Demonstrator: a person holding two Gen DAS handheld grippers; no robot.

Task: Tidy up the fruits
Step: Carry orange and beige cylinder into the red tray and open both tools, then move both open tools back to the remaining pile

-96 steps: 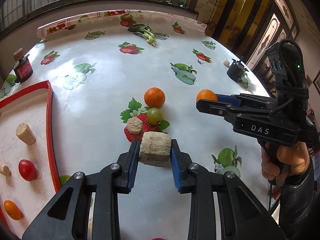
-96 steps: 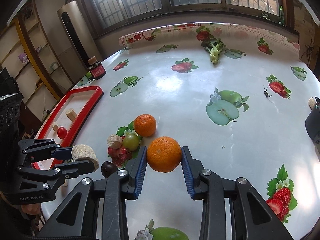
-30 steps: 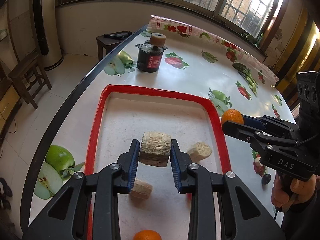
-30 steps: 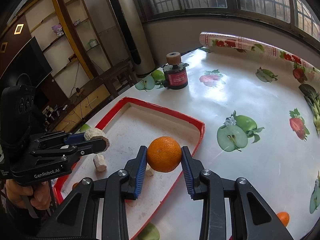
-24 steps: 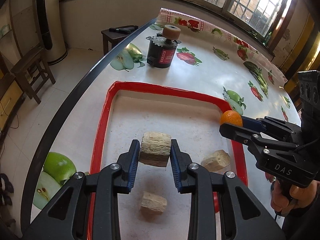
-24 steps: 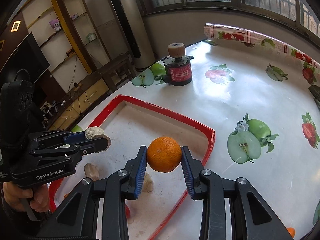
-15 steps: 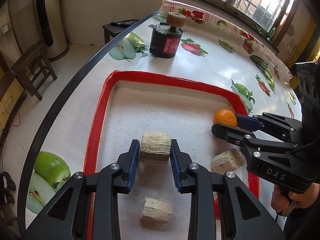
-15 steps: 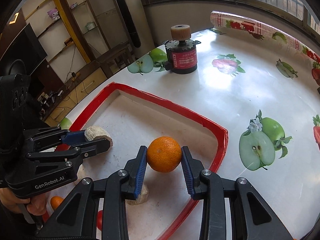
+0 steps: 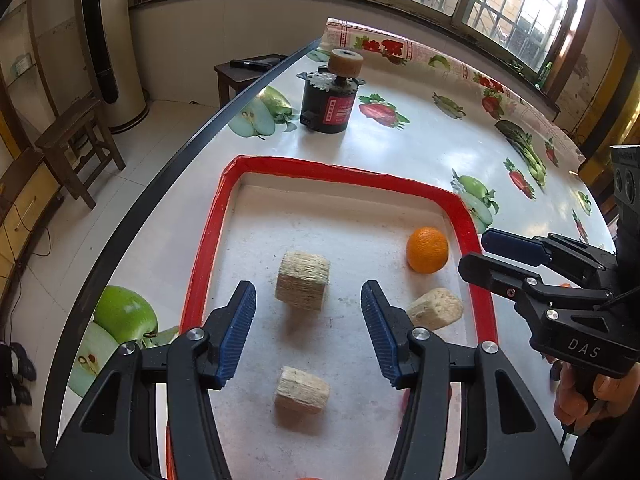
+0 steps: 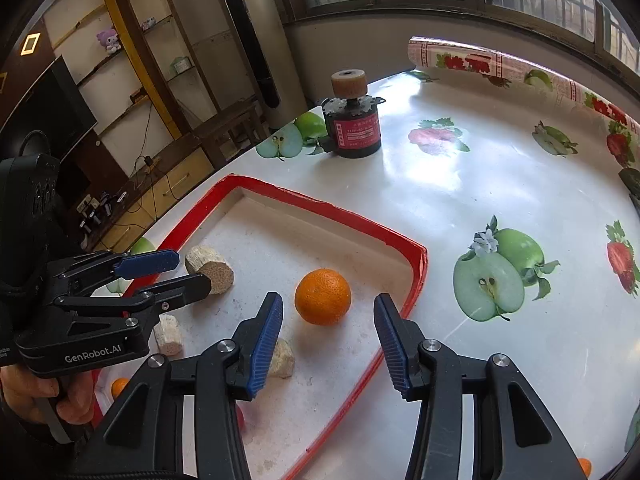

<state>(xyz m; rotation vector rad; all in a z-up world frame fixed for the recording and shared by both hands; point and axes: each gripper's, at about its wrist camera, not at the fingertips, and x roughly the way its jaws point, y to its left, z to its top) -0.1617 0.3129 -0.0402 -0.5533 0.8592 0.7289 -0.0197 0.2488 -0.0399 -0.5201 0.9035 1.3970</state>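
The orange (image 9: pixel 427 249) lies on the floor of the red-rimmed tray (image 9: pixel 208 236) in the left wrist view, near the tray's far right corner and just inside the rim. The left gripper (image 9: pixel 308 320) is spread wide with nothing between its blue pads (image 9: pixel 236 332); a ribbed beige chunk (image 9: pixel 303 286) sits on the tray floor just ahead of the gap, touching neither pad. A second beige piece (image 9: pixel 436 308) lies to the right, close to the orange, and a third (image 9: pixel 301 389) rests nearer the camera, between the gripper's arms. The right gripper (image 9: pixel 486 254) reaches in from the right edge, over the tray's right rim, its two fingers apart and holding nothing. Beyond the tray a black motor (image 9: pixel 330 102) with a tan roller on top stands on the fruit-print tablecloth (image 9: pixel 400 152). In the right wrist view, the orange (image 10: pixel 323 297) rests on the tray (image 10: pixel 416 268) floor, just ahead of the right gripper (image 10: pixel 328 336), whose pads (image 10: pixel 264 340) are wide apart and clear of the fruit on both sides. The left gripper (image 10: pixel 180 270) comes in from the left with its fingers parted, and the ribbed chunk (image 10: pixel 210 266) lies on the tray right at its tips; whether it touches them cannot be told. Two more beige pieces (image 10: pixel 168 334) lie near the camera, one partly hidden behind the right gripper's left finger. The motor (image 10: pixel 354 130) stands on the tablecloth (image 10: pixel 500 184) past the tray's far rim.
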